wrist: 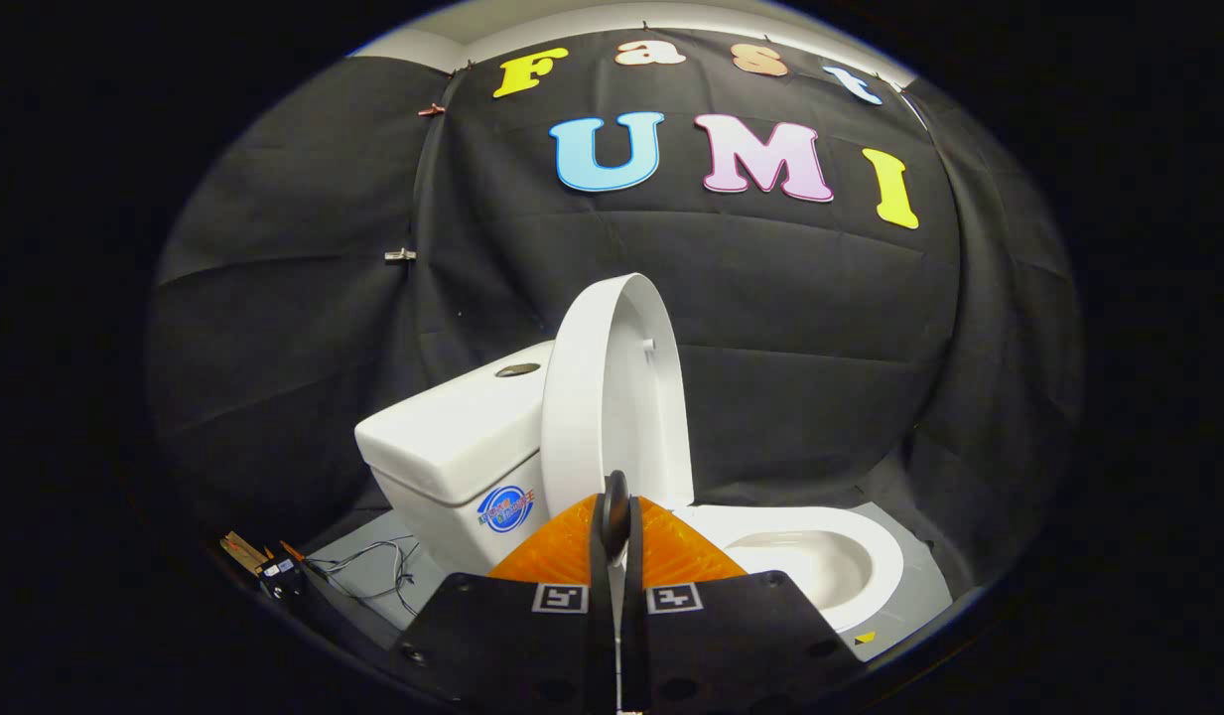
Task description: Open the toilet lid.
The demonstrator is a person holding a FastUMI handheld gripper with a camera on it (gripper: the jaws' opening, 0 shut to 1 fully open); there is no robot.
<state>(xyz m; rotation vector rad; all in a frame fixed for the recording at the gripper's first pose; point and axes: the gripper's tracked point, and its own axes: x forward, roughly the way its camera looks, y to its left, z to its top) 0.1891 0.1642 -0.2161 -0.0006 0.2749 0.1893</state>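
Toilet lid (612, 397) stands raised almost upright just ahead of the claw (616, 516), leaning back toward the tank (453, 447) behind it, so it looks set to stay up by itself. The claw's fingers are pressed nearly together, holding nothing that I can see, their tips at the lid's lower edge. Beyond and to the right, the bowl (820, 556) lies uncovered. Loose wires (373, 576) trail over the floor to the left.
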